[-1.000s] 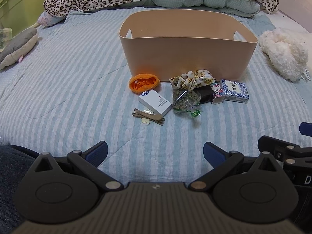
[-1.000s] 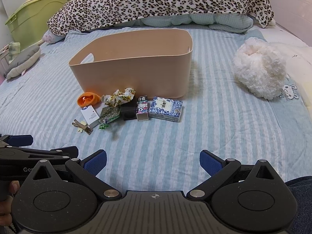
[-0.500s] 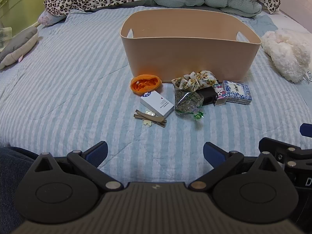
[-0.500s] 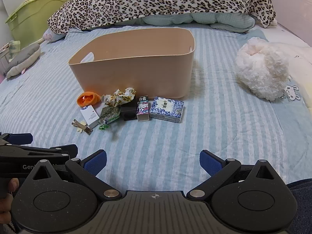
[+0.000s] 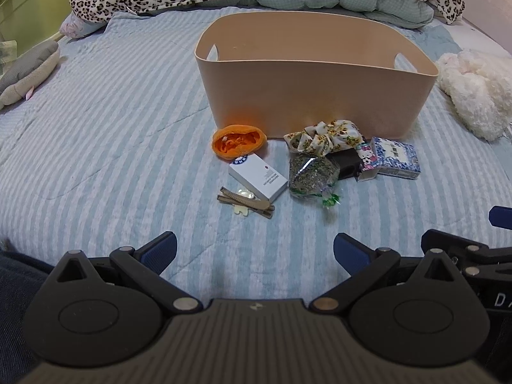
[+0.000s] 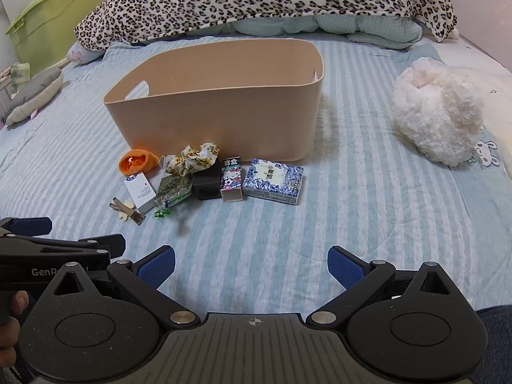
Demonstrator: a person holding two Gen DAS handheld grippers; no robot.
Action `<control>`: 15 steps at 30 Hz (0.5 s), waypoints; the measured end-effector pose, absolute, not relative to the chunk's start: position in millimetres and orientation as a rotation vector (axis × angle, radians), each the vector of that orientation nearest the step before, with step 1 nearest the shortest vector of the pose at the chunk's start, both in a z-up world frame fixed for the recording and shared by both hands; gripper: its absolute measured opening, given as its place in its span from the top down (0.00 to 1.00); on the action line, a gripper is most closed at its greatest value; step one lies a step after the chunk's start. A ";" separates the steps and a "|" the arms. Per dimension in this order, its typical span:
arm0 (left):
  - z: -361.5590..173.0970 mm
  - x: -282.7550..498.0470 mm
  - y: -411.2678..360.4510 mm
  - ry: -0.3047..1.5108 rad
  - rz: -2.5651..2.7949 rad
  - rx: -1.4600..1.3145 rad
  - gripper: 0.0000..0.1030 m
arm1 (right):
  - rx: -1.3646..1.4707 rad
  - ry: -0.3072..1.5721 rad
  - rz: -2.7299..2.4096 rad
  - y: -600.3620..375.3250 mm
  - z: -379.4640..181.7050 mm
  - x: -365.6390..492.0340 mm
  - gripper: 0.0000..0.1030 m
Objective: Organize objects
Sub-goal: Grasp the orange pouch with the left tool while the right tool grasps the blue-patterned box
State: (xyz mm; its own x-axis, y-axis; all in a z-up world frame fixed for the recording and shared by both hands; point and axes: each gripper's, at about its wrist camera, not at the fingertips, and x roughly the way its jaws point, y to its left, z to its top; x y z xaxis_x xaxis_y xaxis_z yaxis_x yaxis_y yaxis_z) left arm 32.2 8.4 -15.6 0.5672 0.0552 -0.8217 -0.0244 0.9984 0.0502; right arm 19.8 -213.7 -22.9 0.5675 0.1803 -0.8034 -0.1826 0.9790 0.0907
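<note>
Small objects clustered on the striped bed against the tan bin's near wall, left tool and right tool nearest, both wide open and empty, hair clips, white box, herb packet, scrunchie behind.

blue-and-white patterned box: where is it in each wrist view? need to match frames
Left wrist: the blue-and-white box lies right of centre, at the right end of the row of small items, by the Hello Kitty box.
Right wrist: the same box lies just left of centre, again the rightmost item.
Shared landmark: the beige bin directly behind it in both.
</note>
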 end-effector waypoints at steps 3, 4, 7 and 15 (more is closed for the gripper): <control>-20.2 40.1 11.9 0.973 0.060 0.031 0.00 | -0.012 0.947 0.214 -211.9 -27.0 26.9 0.00; -21.7 42.4 13.5 0.976 0.064 0.028 0.00 | -0.014 0.949 0.216 -211.3 -28.4 29.6 0.00; -27.3 51.8 19.0 0.988 0.070 0.019 0.00 | -0.021 0.959 0.217 -209.8 -32.8 37.8 0.00; -34.3 82.0 33.4 0.991 0.092 0.016 0.00 | -0.032 0.961 0.200 -212.7 -41.2 65.6 0.00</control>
State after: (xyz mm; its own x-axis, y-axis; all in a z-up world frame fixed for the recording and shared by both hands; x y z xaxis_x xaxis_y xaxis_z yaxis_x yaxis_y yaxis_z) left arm 82.0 33.4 -34.3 0.5440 0.0844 -0.8348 -0.0699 0.9960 0.0552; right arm 65.6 -212.7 -41.2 0.5560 0.1552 -0.8165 -0.1834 0.9811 0.0616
